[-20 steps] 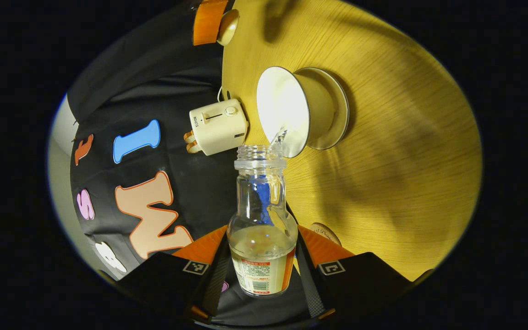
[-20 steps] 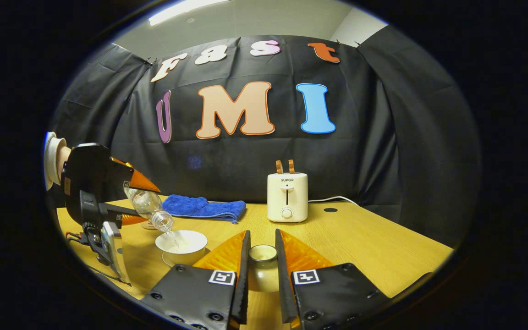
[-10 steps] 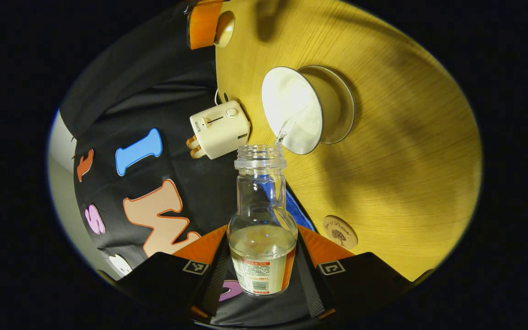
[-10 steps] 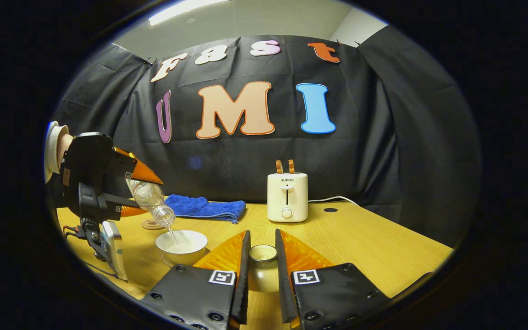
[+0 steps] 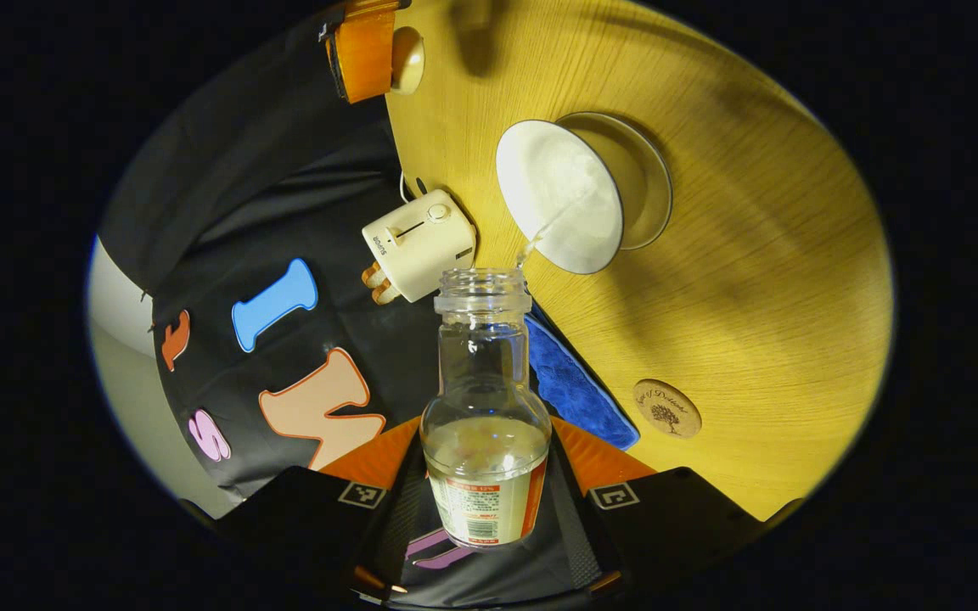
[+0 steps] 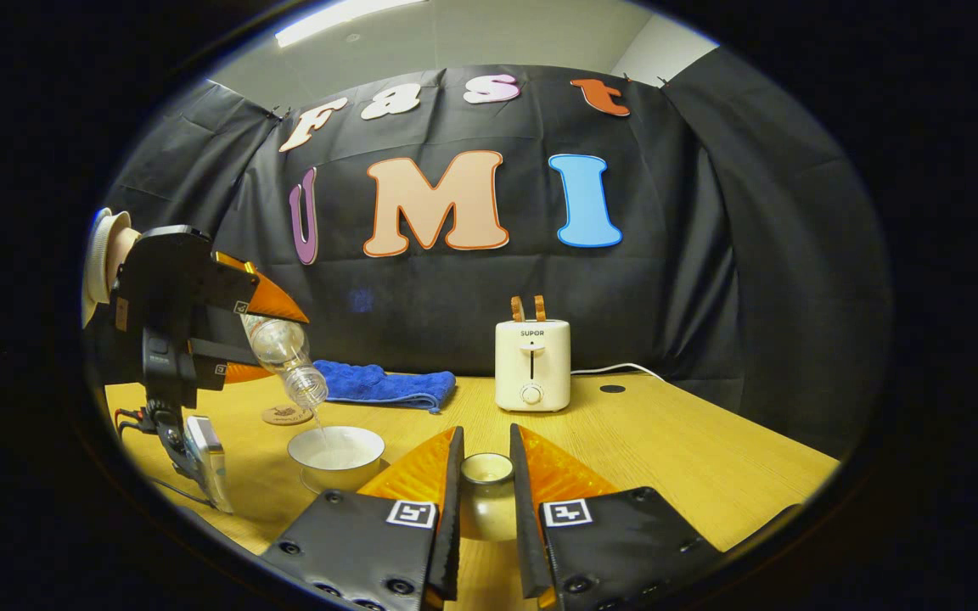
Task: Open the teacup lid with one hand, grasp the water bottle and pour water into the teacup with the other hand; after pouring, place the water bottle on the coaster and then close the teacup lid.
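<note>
Wooden table, pouring under way.
Left gripper pinches the tilted water bottle, teacup ahead below its mouth; right gripper clamps the lid. Any wobble could send the thin stream past the rim.

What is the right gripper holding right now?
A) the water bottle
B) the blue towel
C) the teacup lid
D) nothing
C: in the right gripper view the right gripper has both fingers pressed on the teacup lid, while the water bottle is held tilted over the teacup by the left gripper.
</note>
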Tool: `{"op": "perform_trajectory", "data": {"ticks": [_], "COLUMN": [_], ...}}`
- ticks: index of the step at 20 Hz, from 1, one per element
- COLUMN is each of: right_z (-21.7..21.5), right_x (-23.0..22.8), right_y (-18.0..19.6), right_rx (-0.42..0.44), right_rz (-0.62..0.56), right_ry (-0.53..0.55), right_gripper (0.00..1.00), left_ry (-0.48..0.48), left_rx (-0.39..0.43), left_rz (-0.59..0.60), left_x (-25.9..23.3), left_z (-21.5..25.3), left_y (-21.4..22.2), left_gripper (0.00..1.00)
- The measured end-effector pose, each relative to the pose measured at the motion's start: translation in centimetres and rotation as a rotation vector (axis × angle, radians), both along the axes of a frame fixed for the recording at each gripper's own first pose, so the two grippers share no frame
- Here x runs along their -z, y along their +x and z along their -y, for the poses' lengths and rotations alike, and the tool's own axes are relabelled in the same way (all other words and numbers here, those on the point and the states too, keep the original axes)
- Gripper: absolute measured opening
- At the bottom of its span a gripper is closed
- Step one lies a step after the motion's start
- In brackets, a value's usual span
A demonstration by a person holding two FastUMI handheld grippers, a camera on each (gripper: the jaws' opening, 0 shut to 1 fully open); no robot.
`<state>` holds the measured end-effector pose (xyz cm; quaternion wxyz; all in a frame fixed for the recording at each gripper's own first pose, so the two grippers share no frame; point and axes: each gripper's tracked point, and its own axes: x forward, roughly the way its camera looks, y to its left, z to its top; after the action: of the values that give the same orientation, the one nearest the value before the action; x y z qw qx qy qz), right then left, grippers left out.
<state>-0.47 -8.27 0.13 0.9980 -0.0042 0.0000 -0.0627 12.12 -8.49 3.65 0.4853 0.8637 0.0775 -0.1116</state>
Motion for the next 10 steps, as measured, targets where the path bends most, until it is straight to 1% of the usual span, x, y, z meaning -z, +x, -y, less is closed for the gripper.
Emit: {"op": "perform_trajectory", "data": {"ticks": [6,8,10], "right_z": [-0.1,0.0,0.0], "right_x": [0.0,0.0,0.0], "right_y": [0.0,0.0,-0.1], "right_rx": [-0.002,-0.002,-0.002], "right_rz": [0.000,0.000,0.000], "right_ry": [0.000,0.000,0.000], "right_gripper": [0.31,0.32,0.32], "left_ry": [-0.003,-0.028,-0.092], "left_rx": [0.010,0.008,-0.023], "left_rz": [-0.002,-0.010,-0.031], "left_x": [0.5,1.0,1.8], "left_z": [0.0,-0.1,-0.8], "left_y": [0.0,0.1,0.0], "left_gripper": [0.71,0.71,0.71]}}
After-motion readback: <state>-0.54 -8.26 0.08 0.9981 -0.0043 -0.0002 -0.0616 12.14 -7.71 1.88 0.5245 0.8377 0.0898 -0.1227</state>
